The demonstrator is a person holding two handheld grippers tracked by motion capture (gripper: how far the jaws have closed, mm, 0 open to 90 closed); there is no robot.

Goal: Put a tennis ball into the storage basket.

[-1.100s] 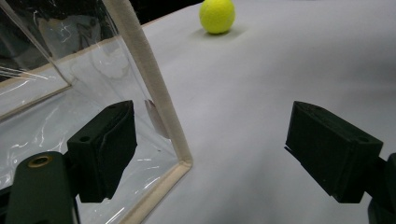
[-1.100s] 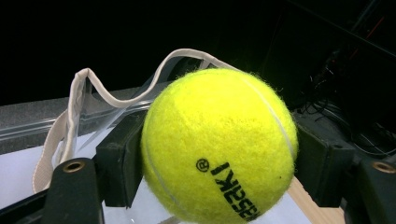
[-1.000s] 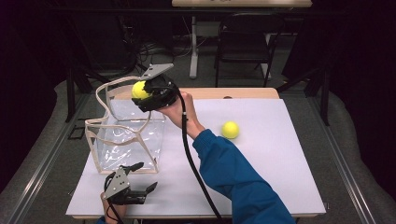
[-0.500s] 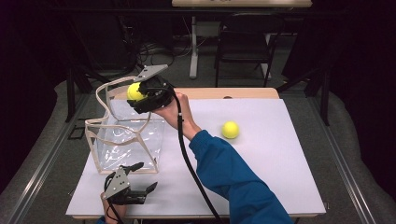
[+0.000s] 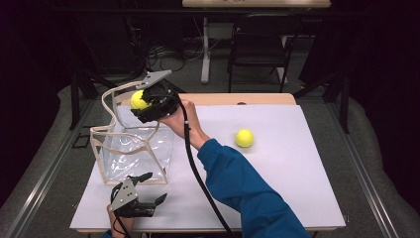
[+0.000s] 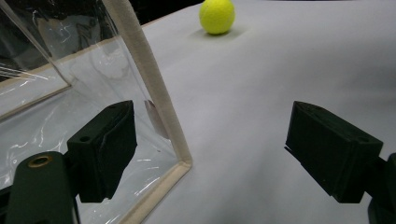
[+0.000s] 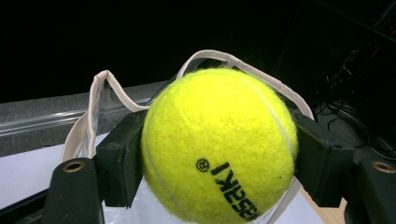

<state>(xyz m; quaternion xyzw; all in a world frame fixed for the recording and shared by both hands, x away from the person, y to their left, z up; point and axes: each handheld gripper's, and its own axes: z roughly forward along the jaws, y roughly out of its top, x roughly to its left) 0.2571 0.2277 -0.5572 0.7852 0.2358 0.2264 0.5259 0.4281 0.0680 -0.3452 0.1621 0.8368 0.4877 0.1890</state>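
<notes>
A: Yellow ball (image 7: 219, 147) is clamped between the right gripper's (image 5: 142, 103) jaws, above the clear bag's (image 5: 132, 148) twelve o'clock rim.

B: And the left gripper (image 5: 148, 190)?

A: Spread wide, nothing held, at the bag's six o'clock. A second ball (image 5: 244, 138) is seen at three o'clock.

A fuzzy yellow tennis ball (image 7: 218, 147), printed with black letters on its lower side, is clamped between the two black fingers (image 7: 120, 161) of the right gripper (image 5: 143, 105) and held in the air over the far rim of the bag. The clear plastic bag (image 5: 133, 153), edged in cream tape with looped cream handles, stands upright and open-topped on the white table (image 5: 297, 188) at about 9 o'clock, its mouth facing up.
</notes>
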